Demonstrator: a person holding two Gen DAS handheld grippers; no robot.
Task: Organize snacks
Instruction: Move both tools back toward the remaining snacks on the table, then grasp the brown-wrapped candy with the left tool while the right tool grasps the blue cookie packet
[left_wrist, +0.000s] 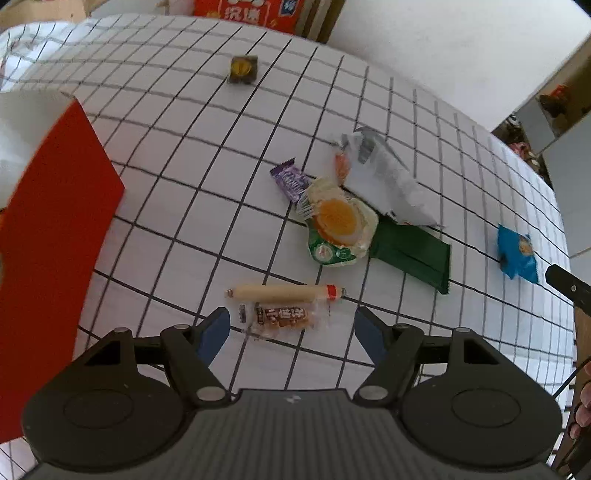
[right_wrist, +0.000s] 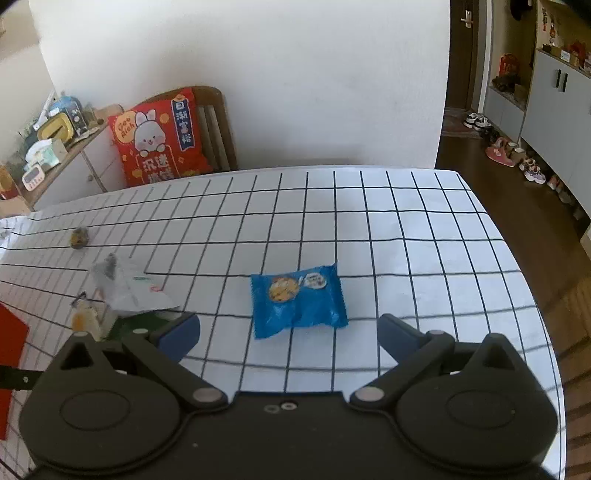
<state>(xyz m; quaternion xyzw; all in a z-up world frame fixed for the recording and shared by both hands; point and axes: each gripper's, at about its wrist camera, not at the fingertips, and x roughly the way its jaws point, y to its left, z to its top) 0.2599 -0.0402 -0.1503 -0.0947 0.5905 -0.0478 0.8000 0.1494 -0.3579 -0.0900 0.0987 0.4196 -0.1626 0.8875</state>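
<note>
My left gripper (left_wrist: 291, 326) hangs open over a clear-wrapped brown snack (left_wrist: 282, 317), which lies between its blue fingertips, untouched. Just beyond lies a pale sausage stick (left_wrist: 284, 292). Farther off sits a pile: a purple candy (left_wrist: 290, 181), an egg-shaped pack (left_wrist: 338, 230), a green packet (left_wrist: 413, 254) and a white torn bag (left_wrist: 384, 177). A small yellow-and-dark sweet (left_wrist: 243, 68) lies far back. My right gripper (right_wrist: 288, 332) is open just short of a blue cookie packet (right_wrist: 297, 300), which is also visible at the right edge of the left wrist view (left_wrist: 516, 256).
A red box (left_wrist: 51, 236) with a white inside stands at the left on the checked tablecloth (left_wrist: 184, 177). A chair with a red cushion (right_wrist: 159, 138) stands behind the table. The table's right edge (right_wrist: 532, 295) drops to a wooden floor. A cabinet with clutter (right_wrist: 55, 147) is at back left.
</note>
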